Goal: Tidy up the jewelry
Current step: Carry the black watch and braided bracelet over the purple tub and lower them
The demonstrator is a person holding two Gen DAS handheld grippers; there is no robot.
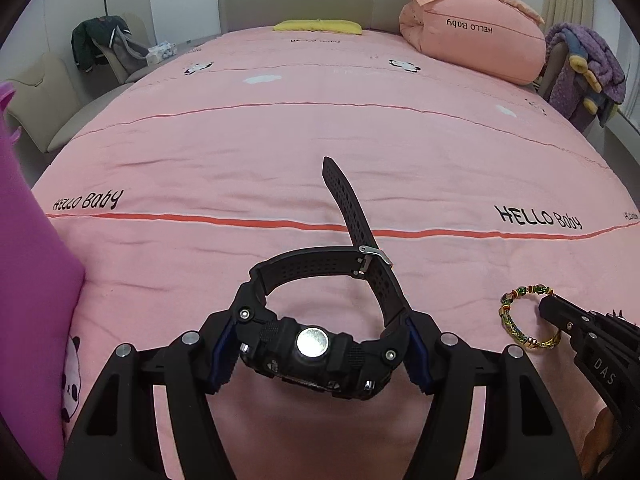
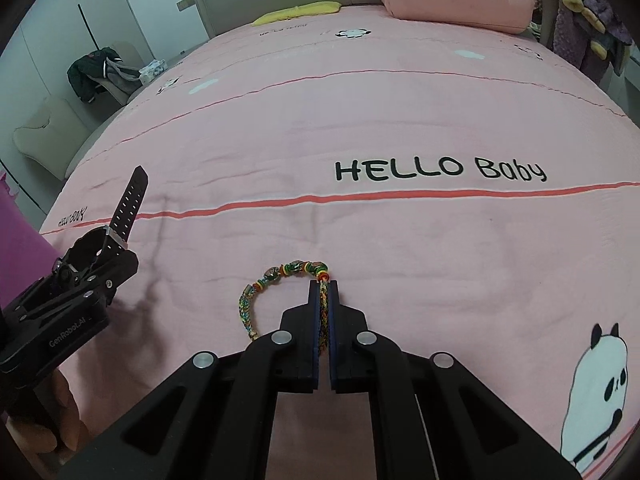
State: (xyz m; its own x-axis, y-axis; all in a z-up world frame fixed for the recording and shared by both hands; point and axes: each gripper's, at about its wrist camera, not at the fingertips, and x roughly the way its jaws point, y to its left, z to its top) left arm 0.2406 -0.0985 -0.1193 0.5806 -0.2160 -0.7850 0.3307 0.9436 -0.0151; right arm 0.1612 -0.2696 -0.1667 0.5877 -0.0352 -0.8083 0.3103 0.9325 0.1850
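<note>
A pink bed printed "HELLO Baby" fills both views, with a purple container at its near left edge (possibly where the jewelry goes, though I cannot tell). The left gripper has its jaws clamped on a black wristwatch, strap tail sticking up. To its right, the right gripper has its jaws pressed together on a multicoloured beaded bracelet. Judging by this, both pieces are in hand but neither is put away yet.
</note>
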